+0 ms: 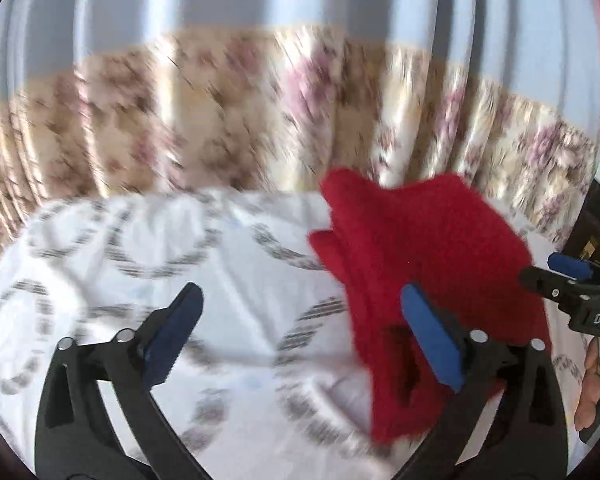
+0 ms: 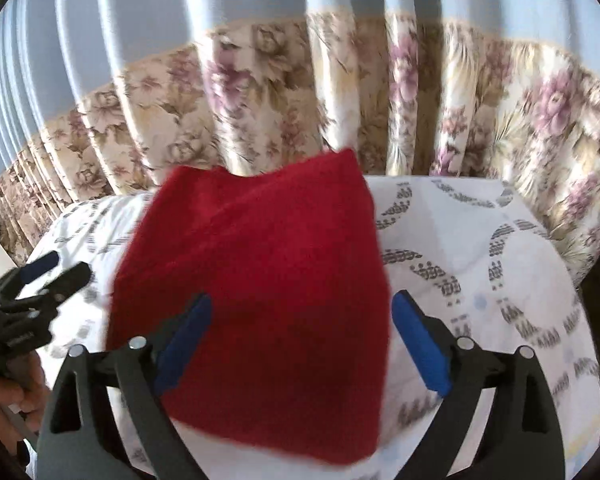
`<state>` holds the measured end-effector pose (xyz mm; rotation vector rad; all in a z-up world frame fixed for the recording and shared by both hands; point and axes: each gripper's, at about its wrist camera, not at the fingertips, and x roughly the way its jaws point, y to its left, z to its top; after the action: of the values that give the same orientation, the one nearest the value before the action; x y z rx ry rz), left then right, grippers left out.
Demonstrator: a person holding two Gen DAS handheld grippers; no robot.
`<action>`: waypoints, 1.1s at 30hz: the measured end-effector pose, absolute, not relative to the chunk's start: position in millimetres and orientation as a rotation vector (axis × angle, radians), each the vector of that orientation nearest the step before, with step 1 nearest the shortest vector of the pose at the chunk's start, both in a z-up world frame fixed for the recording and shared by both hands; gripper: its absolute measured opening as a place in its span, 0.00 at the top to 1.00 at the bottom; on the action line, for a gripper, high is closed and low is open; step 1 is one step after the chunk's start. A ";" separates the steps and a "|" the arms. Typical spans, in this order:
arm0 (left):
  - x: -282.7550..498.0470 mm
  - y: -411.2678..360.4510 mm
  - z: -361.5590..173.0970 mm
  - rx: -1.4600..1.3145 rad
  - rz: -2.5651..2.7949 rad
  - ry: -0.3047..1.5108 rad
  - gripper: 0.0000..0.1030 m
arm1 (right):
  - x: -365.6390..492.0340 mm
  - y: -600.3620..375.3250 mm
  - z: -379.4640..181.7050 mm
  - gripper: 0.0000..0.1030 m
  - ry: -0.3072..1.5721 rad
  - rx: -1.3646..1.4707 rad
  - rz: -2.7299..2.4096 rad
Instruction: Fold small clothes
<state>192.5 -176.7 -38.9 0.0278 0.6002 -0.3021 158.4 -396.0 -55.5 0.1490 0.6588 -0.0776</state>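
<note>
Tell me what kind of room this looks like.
Probably a bedroom at home: a white sheet with grey ring patterns covers a soft, bed-like surface, pleated floral curtains hang behind it, and a red knitted garment lies on top.

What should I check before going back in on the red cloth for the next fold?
1. Left gripper open: ok, jaws wide, nothing pinched.
2. Right gripper open: ok, jaws wide, pads off the fabric.
3. Red cloth released and resting on the white patterned sheet: ok, though blur hides whether it has settled.
4. Cloth folded neatly: cannot tell; layered edges show at its left in the left wrist view, corners uneven.
5. Grippers apart from each other: ok, each sees the other off to the side.
6. Floral curtain clear of the cloth: cannot tell; the cloth's far corner overlaps it in view.
</note>
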 end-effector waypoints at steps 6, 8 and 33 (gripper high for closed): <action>128.7 -109.6 -17.0 0.118 -0.150 0.475 0.03 | 114.2 -325.0 -40.1 0.03 0.616 0.114 -0.124; 116.1 -89.3 -9.7 0.132 -0.101 0.448 0.03 | 102.8 -302.5 -32.9 0.03 0.603 0.111 -0.148; 98.5 -47.2 -24.0 0.090 -0.020 0.486 0.03 | 60.0 -271.6 -33.3 0.02 0.505 0.058 -0.191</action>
<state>98.5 -47.2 -24.0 0.0903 0.4859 -0.0201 60.0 -271.6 -33.3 0.0575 0.5047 -0.1907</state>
